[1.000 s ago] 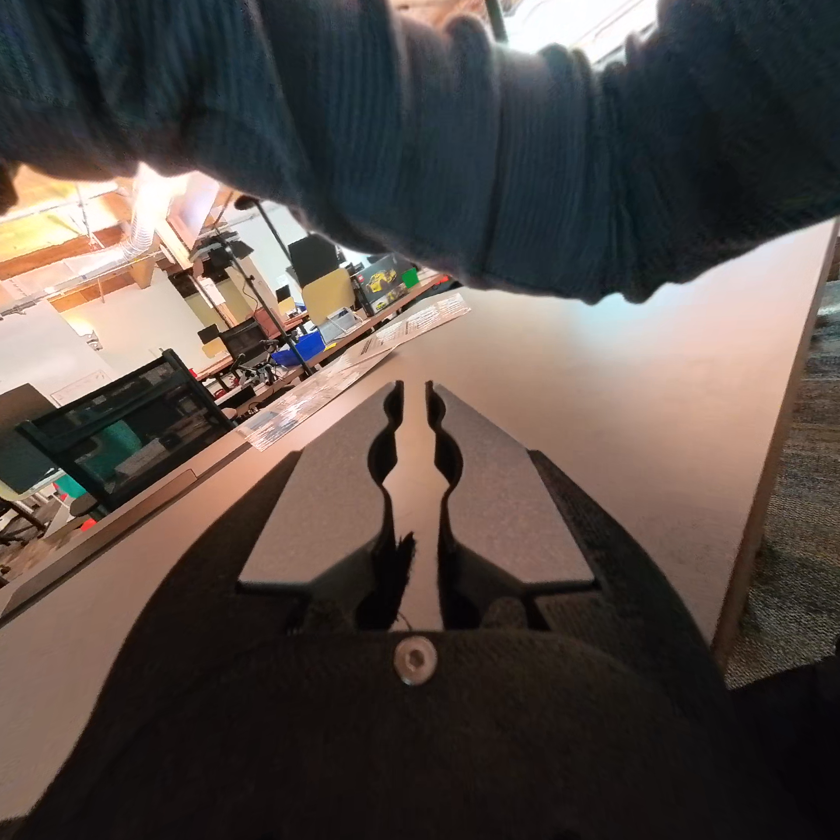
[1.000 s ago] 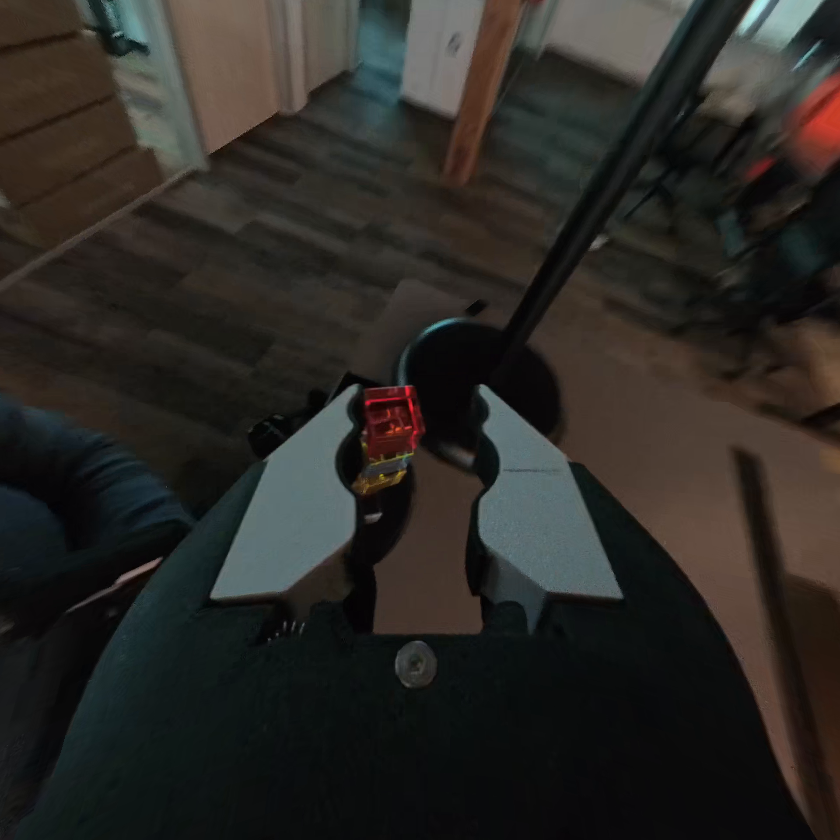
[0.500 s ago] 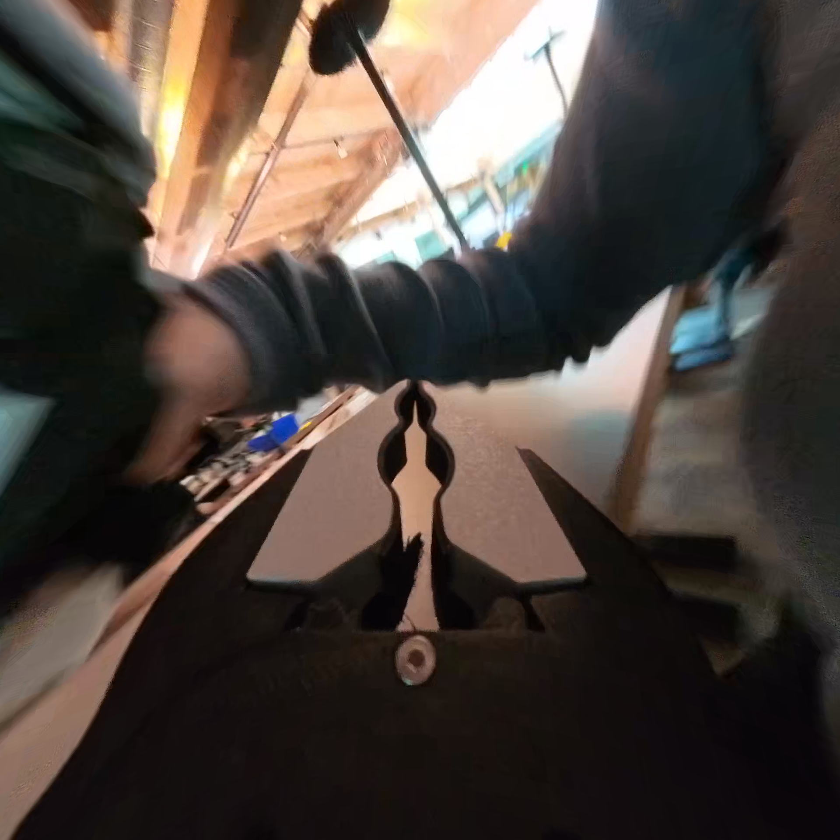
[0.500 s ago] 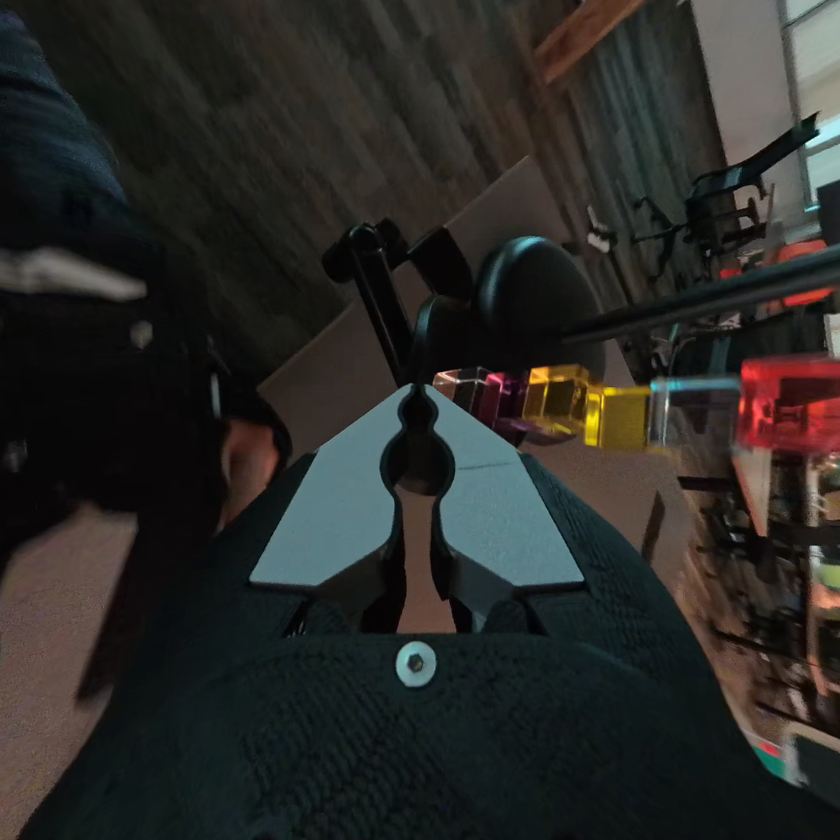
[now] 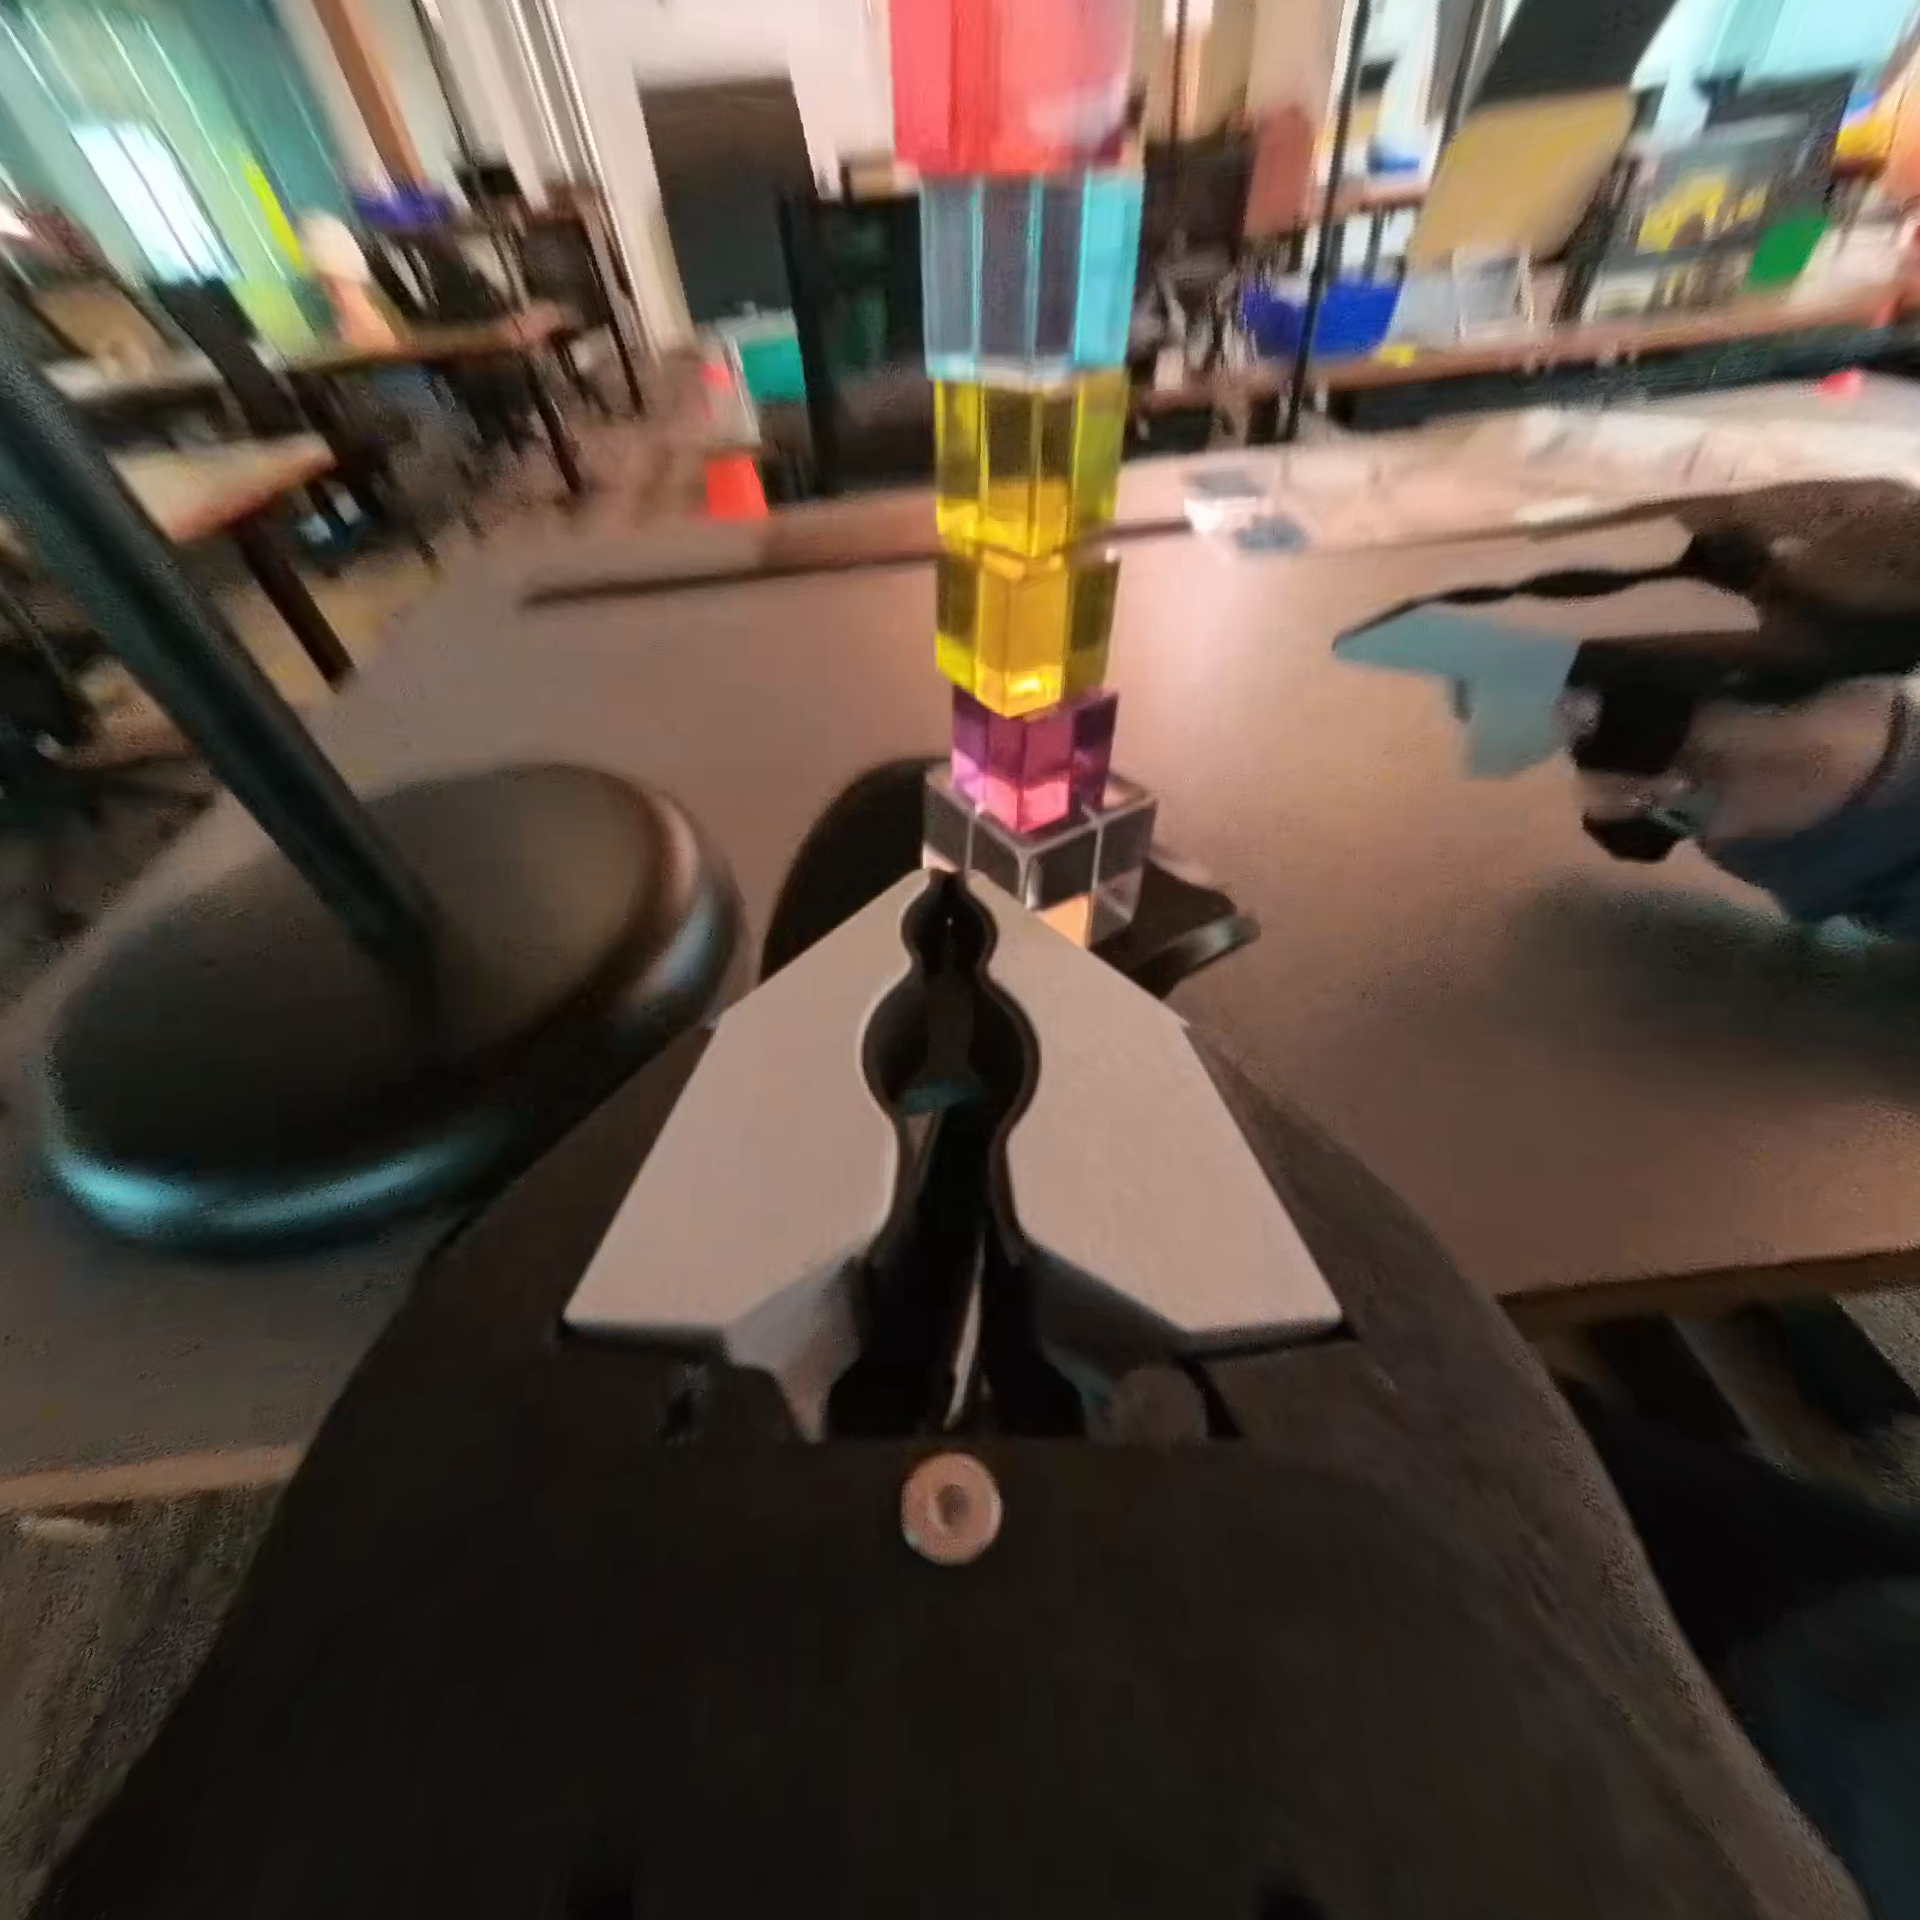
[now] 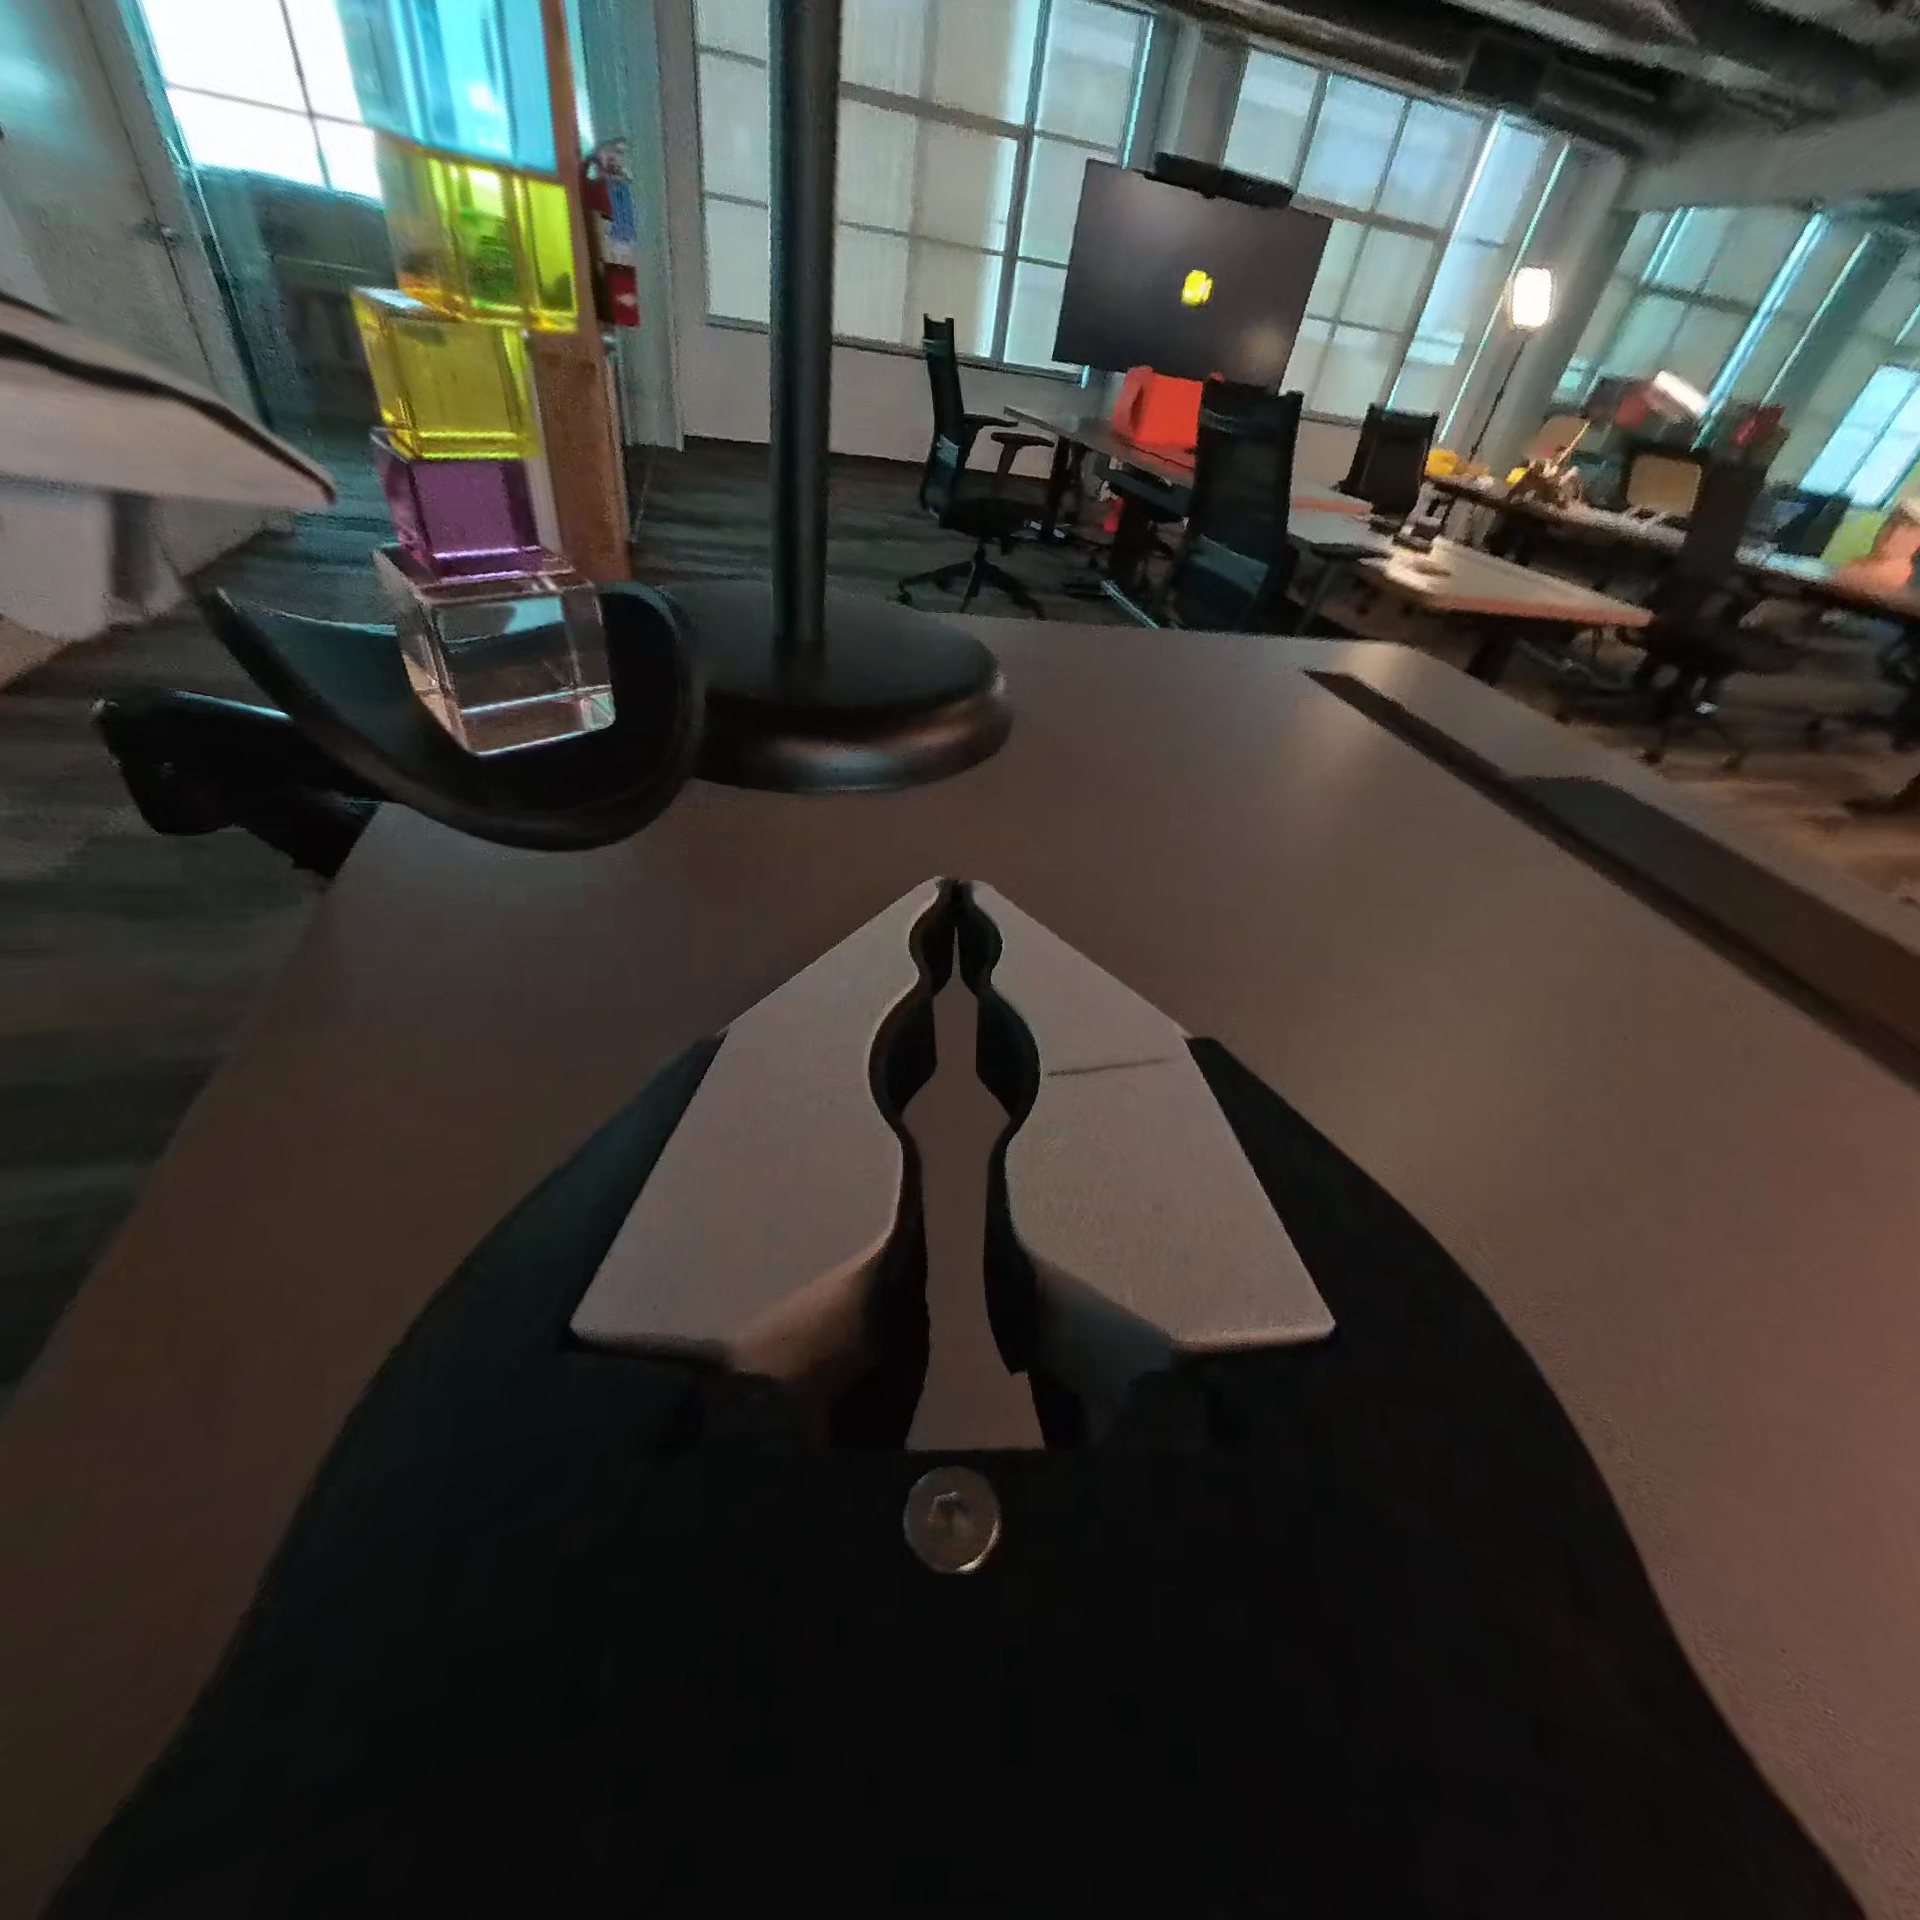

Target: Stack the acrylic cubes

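Our left gripper (image 5: 948, 883) points level at a tall tower of see-through blocks (image 5: 1023, 582), fingers pressed together, holding nothing. Our right gripper (image 6: 951, 888) hangs low over the brown counter (image 6: 1351, 935), also closed and bare. A black lamp stand (image 6: 831, 675) sits beside the tower.

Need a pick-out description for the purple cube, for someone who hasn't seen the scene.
Find the black lamp base on the brown table; left of it a cube tower stands on a curved black holder. The purple cube is second from the bottom, on the clear cube and under two yellow ones, and the only purple one.
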`<action>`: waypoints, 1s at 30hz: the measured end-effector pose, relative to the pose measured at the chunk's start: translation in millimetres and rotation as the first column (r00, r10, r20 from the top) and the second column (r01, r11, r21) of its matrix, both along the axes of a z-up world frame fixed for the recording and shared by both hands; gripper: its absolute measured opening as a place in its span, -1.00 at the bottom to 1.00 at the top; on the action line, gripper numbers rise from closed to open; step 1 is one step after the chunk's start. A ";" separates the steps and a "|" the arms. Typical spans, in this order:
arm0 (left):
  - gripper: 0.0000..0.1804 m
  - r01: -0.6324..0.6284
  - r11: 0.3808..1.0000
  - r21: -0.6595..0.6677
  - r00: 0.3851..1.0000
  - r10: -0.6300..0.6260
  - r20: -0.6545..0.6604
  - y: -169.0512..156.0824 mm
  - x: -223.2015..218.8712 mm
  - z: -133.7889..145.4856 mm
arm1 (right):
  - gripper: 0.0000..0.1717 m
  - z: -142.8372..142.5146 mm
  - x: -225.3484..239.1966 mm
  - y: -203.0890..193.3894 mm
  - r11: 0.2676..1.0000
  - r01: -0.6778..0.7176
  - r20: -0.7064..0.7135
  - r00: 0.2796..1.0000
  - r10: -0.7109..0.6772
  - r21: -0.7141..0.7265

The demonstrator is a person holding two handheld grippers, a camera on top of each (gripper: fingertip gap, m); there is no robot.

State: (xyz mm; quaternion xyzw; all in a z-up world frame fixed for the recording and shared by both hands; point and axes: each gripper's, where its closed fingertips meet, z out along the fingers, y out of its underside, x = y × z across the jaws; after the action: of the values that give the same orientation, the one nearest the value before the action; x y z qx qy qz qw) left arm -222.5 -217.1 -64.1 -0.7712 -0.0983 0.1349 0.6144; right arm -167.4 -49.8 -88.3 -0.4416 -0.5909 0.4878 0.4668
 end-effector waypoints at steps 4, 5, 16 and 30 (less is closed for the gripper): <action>-1.00 -0.010 0.988 -0.152 0.999 0.014 0.029 9.1 -4.4 -21.3 | -1.00 -14.7 3.9 -5.3 1.000 -0.015 0.060 0.998 0.015 -0.016; -1.00 0.002 0.986 -0.164 0.999 0.004 0.037 11.7 -2.4 -22.6 | -1.00 -15.5 4.8 -7.6 1.000 -0.018 0.067 0.998 0.019 -0.008; -1.00 0.030 0.979 -0.202 0.998 -0.019 0.056 39.6 9.1 -12.0 | -1.00 -40.5 1.5 -16.4 0.999 0.002 0.247 0.969 0.009 -0.045; -1.00 0.050 0.972 -0.228 0.999 -0.046 0.025 65.6 14.2 -8.5 | -0.98 -49.8 -10.4 -23.3 0.977 -0.008 0.323 0.943 0.078 -0.211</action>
State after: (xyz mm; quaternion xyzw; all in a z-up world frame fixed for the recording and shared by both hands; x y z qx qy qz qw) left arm -208.3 -151.4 -72.6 -0.8403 -0.0695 0.1229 0.5235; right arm -177.8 -73.1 -138.1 -0.5499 -0.6161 0.4762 0.3022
